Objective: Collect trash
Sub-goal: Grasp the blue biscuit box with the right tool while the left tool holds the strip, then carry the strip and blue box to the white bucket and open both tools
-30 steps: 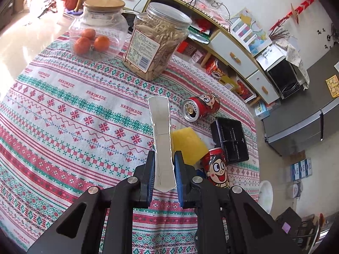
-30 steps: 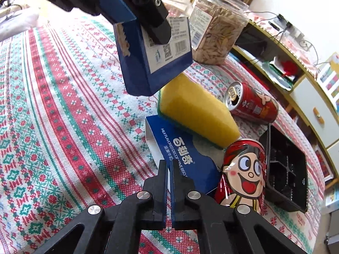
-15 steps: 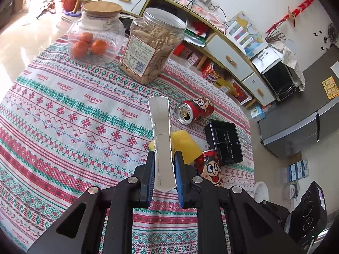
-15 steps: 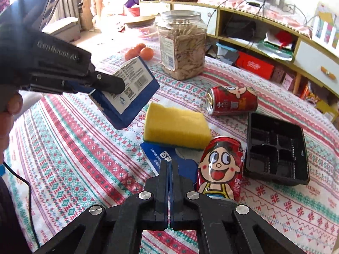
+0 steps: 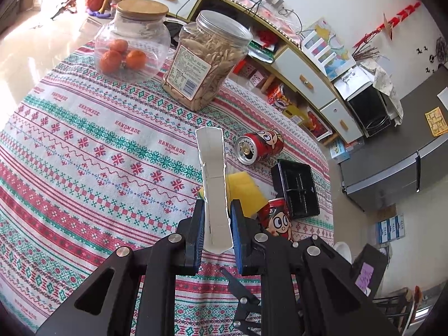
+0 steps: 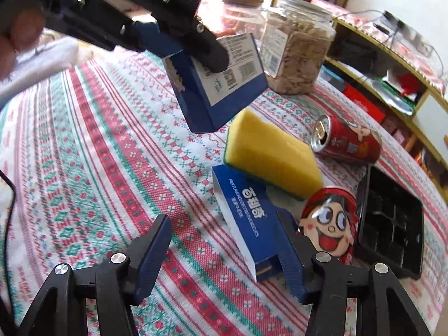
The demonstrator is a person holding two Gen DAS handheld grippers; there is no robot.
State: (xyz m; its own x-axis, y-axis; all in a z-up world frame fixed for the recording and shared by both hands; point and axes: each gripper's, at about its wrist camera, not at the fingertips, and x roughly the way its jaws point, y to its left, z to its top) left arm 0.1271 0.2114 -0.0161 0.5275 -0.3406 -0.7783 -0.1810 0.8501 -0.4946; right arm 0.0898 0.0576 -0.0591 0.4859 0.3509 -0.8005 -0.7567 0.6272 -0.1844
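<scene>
The left hand-held gripper [image 5: 215, 231] is clamped on a flattened blue cardboard box with a white label [image 6: 221, 84], holding it in the air above the desk [image 5: 84, 151], which is covered by a red, green and white patterned cloth. In the left wrist view only the box's white inner edge [image 5: 212, 184] shows between the blue pads. The right hand-held gripper [image 6: 224, 249] has just been opening; its jaws stand wide apart over the cloth, and nothing is pressed between them.

Taking the yellow rectangular sponge [image 6: 268, 154] as the landmark: a second blue cardboard box with white lettering [image 6: 246, 221] lies flat on the cloth, touching the sponge's near edge, with its end against the right gripper's right finger [image 6: 291, 257]. A red drink can with a cartoon face [image 6: 330, 221] stands just right of that box. Another red can [image 6: 347, 140] lies on its side beyond the sponge to the right. A black plastic compartment tray [image 6: 392, 224] sits farther right. The held box hangs above and left of the sponge.
</scene>
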